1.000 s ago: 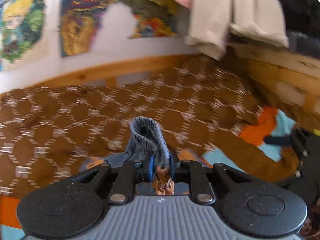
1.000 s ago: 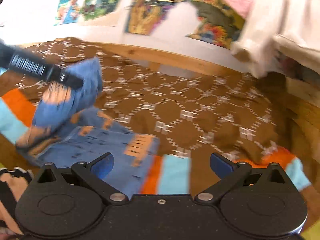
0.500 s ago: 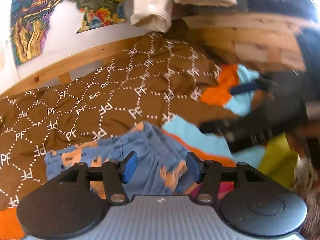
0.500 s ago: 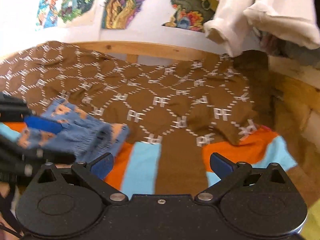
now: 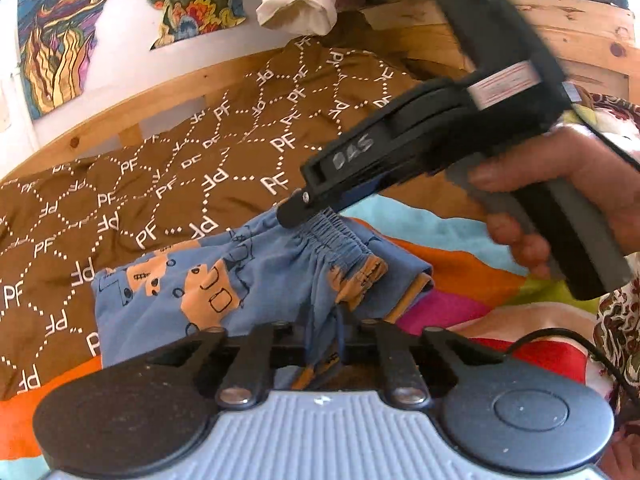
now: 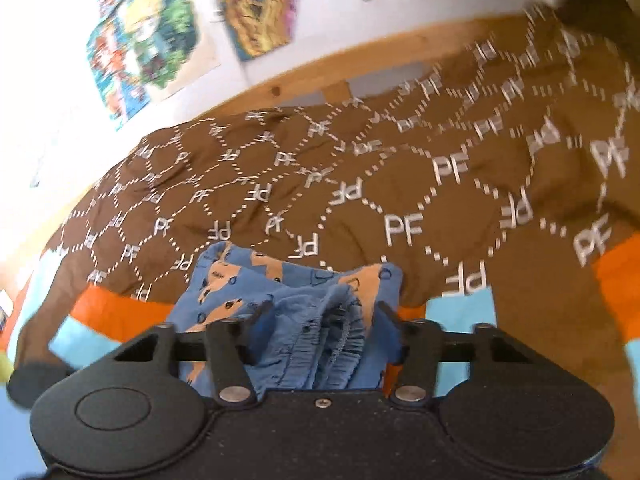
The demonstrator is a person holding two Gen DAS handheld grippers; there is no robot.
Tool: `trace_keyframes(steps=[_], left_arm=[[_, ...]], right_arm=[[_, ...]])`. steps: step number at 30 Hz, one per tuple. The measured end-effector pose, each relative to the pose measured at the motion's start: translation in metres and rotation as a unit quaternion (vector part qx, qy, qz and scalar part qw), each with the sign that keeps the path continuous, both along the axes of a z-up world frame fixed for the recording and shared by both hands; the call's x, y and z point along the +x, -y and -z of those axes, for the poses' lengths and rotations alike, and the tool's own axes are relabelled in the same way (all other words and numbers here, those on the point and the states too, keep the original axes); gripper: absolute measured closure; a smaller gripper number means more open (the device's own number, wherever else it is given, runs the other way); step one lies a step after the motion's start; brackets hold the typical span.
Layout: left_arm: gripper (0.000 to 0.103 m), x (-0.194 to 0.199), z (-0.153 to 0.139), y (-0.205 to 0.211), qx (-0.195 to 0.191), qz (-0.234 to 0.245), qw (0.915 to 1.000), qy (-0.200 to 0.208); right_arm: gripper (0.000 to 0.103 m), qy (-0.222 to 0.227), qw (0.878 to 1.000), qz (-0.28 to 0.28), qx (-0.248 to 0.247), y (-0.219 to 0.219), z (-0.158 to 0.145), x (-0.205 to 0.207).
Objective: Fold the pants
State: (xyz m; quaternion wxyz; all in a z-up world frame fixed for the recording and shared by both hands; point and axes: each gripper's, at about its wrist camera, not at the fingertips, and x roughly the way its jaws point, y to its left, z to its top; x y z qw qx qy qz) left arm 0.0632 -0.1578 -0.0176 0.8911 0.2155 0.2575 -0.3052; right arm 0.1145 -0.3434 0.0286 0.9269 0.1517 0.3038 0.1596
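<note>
Small blue pants with orange prints lie crumpled on the bed, their gathered waistband toward the right. My left gripper sits low at the near edge, its jaws closing tight on a pinch of the blue fabric. A hand brings my right gripper in from the right, its tips on the waistband. In the right wrist view the pants bunch between the right gripper fingers, whose jaws are closing around the waistband fold.
A brown quilt printed with PF covers the bed, over an orange and light-blue striped blanket. A wooden bed rail runs behind, under a wall with posters. Pale clothes hang at the top. A black cable trails at right.
My left gripper let the raised pants drop, opened, sank and shut again on the fabric. The right gripper swung left over the pants and its jaws narrowed around the waistband.
</note>
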Motion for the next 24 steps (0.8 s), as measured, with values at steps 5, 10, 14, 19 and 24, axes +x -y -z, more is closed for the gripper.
trace_keyframes(steps=[5,10,14,19,24], left_arm=[[0.100,-0.004,-0.006,0.000,-0.006,0.007,0.9999,0.009],[0.100,-0.005,-0.014,0.001,-0.030,0.014,0.9994,-0.004],[0.100,-0.004,-0.005,0.010,-0.021,0.029,0.9993,-0.010],[0.081,0.005,-0.007,-0.011,-0.065,0.014,0.9961,-0.057],[0.033,0.017,-0.034,-0.061,-0.134,-0.074,0.9868,-0.054]], right_arm=[[0.094,-0.004,1.000,0.016,0.024,0.007,0.006,-0.001],[0.095,0.012,0.999,0.027,0.016,0.013,-0.012,-0.014],[0.094,0.008,0.999,0.028,-0.026,0.012,-0.013,-0.015],[0.074,-0.005,0.997,0.042,-0.066,0.010,0.012,-0.017],[0.026,0.056,0.990,0.069,-0.107,0.004,-0.001,-0.047]])
